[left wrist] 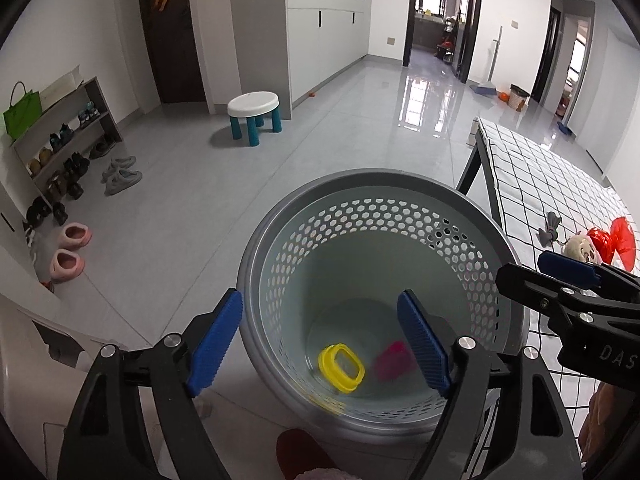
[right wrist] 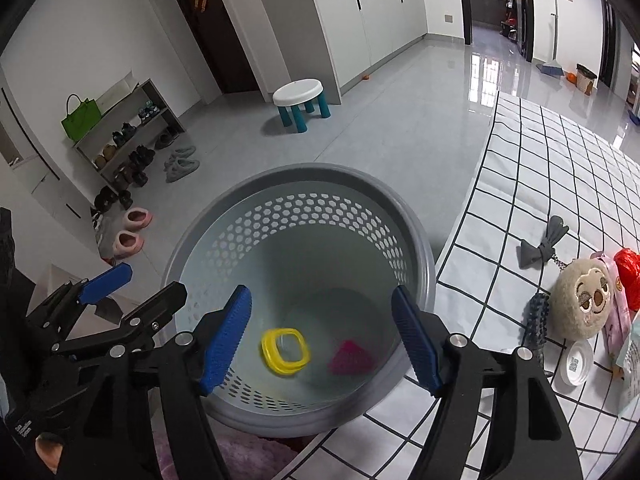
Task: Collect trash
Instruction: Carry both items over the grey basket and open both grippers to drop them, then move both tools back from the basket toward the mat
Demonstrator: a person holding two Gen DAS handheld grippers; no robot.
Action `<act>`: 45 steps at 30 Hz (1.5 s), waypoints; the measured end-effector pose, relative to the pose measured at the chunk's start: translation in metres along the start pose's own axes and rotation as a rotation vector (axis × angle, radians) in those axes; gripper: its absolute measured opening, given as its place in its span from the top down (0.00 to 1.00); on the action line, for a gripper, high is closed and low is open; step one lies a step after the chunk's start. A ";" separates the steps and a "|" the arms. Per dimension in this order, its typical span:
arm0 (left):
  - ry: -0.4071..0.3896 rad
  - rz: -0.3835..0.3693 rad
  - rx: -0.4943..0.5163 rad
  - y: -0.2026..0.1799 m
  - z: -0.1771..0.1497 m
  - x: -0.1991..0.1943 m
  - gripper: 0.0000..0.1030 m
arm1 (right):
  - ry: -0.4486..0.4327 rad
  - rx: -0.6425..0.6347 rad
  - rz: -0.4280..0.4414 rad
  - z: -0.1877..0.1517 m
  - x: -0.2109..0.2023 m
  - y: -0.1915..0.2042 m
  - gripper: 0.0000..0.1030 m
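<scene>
Both grippers over the bin (right wrist: pixel 416 240), beside the tabletop (right wrist: pixel 540 152); left gripper (left wrist: pixel 320 344) and right gripper (right wrist: pixel 320 338) fingers wide, empty; yellow ring (right wrist: pixel 285 351) and pink piece (right wrist: pixel 351 358) lie at bin bottom, likely dropped trash; more items remain on tabletop.

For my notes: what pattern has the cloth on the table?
The cloth is white with a black grid; the right wrist view shows it best.

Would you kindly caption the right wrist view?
Open right gripper above the gray bin holding a yellow ring and pink piece.
</scene>
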State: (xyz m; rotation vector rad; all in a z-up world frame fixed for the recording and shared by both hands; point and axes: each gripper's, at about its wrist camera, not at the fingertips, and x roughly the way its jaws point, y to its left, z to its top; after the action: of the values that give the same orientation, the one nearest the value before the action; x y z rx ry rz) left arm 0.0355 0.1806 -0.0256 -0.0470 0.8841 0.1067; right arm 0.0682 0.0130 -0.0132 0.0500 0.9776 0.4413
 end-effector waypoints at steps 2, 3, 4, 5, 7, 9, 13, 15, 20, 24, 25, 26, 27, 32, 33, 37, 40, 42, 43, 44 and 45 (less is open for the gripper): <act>0.003 0.002 0.000 -0.001 0.000 0.001 0.24 | -0.002 -0.003 -0.001 -0.001 -0.002 0.000 0.32; 0.003 0.002 0.000 -0.001 -0.001 0.001 0.24 | -0.004 -0.004 -0.001 -0.001 -0.002 0.000 0.32; 0.005 0.002 0.000 -0.001 -0.001 0.001 0.24 | -0.004 -0.004 -0.002 -0.001 -0.002 0.001 0.32; 0.006 0.003 0.000 -0.001 -0.002 0.001 0.24 | -0.006 -0.005 -0.002 -0.002 -0.003 0.001 0.32; 0.007 0.004 0.000 -0.001 -0.002 0.001 0.23 | -0.010 -0.006 -0.004 -0.003 -0.003 0.002 0.32; 0.007 0.006 0.000 -0.001 -0.003 0.000 0.21 | -0.014 -0.004 -0.002 -0.005 -0.005 0.001 0.32; 0.005 0.006 -0.002 -0.001 -0.003 -0.001 0.17 | -0.019 0.001 0.000 -0.003 -0.007 0.002 0.32; 0.004 0.006 -0.001 -0.001 -0.003 -0.002 0.16 | -0.022 0.001 0.001 -0.004 -0.010 0.000 0.32; -0.001 0.015 0.009 -0.005 -0.002 -0.006 0.13 | -0.032 0.005 0.004 -0.004 -0.015 -0.002 0.32; -0.009 0.016 0.011 -0.008 -0.002 -0.012 0.11 | -0.043 0.011 0.007 -0.003 -0.021 -0.003 0.32; -0.011 0.015 0.012 -0.009 -0.001 -0.013 0.11 | -0.046 0.013 0.007 -0.003 -0.022 -0.004 0.32; -0.012 0.014 0.014 -0.010 -0.001 -0.015 0.11 | -0.051 0.015 0.006 -0.003 -0.025 -0.005 0.32; -0.012 0.012 0.016 -0.012 0.000 -0.015 0.11 | -0.054 0.016 0.006 -0.003 -0.027 -0.005 0.32; -0.019 0.010 0.036 -0.023 0.001 -0.022 0.11 | -0.074 0.039 0.000 -0.007 -0.040 -0.016 0.32; -0.021 0.009 0.039 -0.024 0.001 -0.023 0.11 | -0.077 0.043 0.000 -0.007 -0.042 -0.018 0.32; -0.034 0.004 0.053 -0.034 0.003 -0.031 0.10 | -0.095 0.065 -0.016 -0.012 -0.054 -0.030 0.32; -0.041 -0.008 0.056 -0.042 0.006 -0.036 0.09 | -0.106 0.082 -0.026 -0.017 -0.062 -0.038 0.32; -0.048 -0.012 0.065 -0.050 0.006 -0.041 0.09 | -0.116 0.094 -0.034 -0.021 -0.069 -0.045 0.32; -0.051 -0.014 0.070 -0.054 0.007 -0.043 0.08 | -0.120 0.100 -0.038 -0.022 -0.072 -0.048 0.32; -0.053 -0.016 0.075 -0.057 0.006 -0.044 0.08 | -0.126 0.110 -0.043 -0.024 -0.076 -0.053 0.32; -0.056 -0.020 0.081 -0.062 0.006 -0.046 0.08 | -0.131 0.119 -0.048 -0.027 -0.080 -0.057 0.32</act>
State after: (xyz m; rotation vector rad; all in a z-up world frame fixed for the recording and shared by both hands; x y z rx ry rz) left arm 0.0176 0.1162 0.0136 0.0230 0.8311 0.0531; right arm 0.0275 -0.0736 0.0213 0.1610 0.8735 0.3309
